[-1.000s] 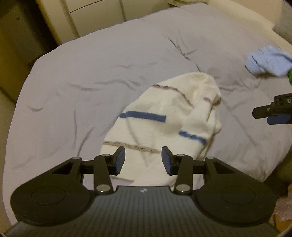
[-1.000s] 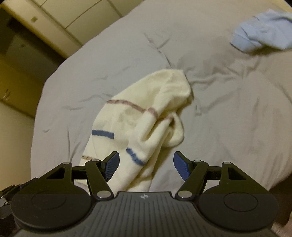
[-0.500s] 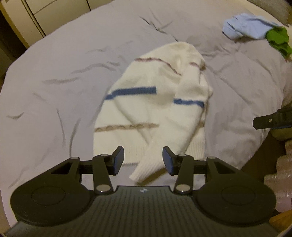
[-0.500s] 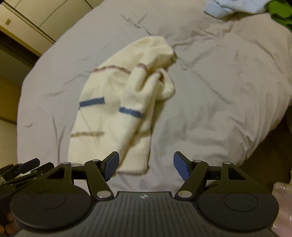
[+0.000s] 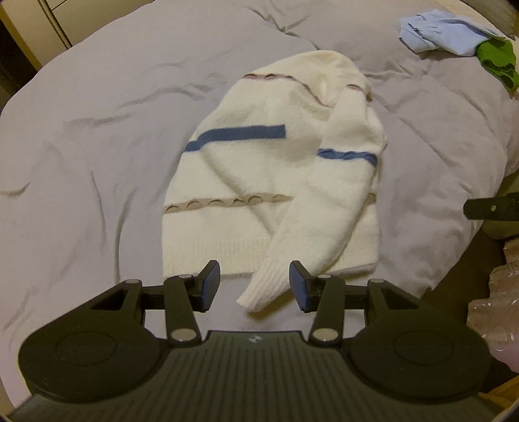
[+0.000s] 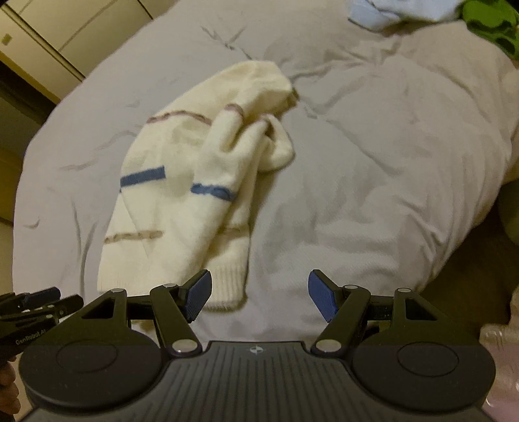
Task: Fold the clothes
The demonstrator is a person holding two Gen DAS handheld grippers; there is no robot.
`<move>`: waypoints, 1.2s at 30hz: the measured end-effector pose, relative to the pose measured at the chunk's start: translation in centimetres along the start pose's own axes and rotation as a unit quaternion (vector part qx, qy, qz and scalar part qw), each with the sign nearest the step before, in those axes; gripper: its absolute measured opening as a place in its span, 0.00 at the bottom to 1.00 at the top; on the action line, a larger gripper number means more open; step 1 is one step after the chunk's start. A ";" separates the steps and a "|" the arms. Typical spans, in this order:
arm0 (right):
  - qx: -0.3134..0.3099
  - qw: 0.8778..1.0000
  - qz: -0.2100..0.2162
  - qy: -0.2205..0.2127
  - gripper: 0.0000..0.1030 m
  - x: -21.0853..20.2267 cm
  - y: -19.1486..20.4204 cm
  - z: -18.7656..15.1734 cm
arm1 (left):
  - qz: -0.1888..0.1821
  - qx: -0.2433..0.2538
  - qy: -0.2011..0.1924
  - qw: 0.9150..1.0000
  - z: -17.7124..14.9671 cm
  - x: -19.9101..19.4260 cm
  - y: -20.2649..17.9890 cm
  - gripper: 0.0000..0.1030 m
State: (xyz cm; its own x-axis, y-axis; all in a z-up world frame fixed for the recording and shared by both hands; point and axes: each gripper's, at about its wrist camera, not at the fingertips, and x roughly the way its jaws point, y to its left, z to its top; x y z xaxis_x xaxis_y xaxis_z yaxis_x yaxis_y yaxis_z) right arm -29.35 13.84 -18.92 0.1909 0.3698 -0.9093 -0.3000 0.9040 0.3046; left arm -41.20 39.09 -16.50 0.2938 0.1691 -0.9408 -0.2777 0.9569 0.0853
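A cream sweater (image 5: 266,181) with blue and tan stripes lies partly folded on the grey bed cover (image 5: 97,136), one sleeve laid across its front. The ribbed cuff (image 5: 259,292) of that sleeve shows between the spread fingers of my left gripper (image 5: 254,287), which is open above it; the pads do not touch it. In the right wrist view the sweater (image 6: 181,201) lies left of centre, its hem (image 6: 227,285) beside the left finger of my right gripper (image 6: 259,295). That gripper is open over bare cover with nothing in it.
A light blue garment (image 5: 444,31) and a green one (image 5: 498,60) lie at the far right of the bed. The bed's near edge drops off at the right, with clear plastic items (image 5: 496,305) beyond it. Cupboard doors (image 6: 65,39) stand at the back left.
Both views have come closer to the near hem of the sweater and tilted further down. The sleeve cuff now shows between the left fingers. Both grippers stay open.
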 end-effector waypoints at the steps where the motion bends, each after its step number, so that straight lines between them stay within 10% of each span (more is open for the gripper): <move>1: -0.001 1.000 0.001 -0.004 0.67 0.2 0.2 0.0 | 0.000 -0.002 0.001 1.000 0.0 0.3 0.4 0.41; 13: 0.001 1.000 -0.005 -0.008 0.66 6.9 2.9 3.0 | -0.003 -0.015 0.012 1.000 2.0 5.9 4.4 0.48; 29: -0.006 0.998 0.044 0.044 0.08 17.0 3.1 7.1 | 0.007 -0.152 0.068 0.986 4.2 15.6 10.4 0.53; 36: 0.020 0.991 -0.128 -0.026 0.07 7.4 -9.4 9.2 | -0.017 -0.123 0.052 0.991 5.3 13.8 7.8 0.53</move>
State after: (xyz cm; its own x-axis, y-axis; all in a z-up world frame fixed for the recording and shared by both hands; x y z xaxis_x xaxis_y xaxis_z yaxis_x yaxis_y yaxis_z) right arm -16.51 10.04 -25.87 0.3046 0.1365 -0.9426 -0.1976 0.9772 0.0777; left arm -34.43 50.15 -27.06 0.2149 0.1002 -0.9715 -0.4875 0.8729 -0.0178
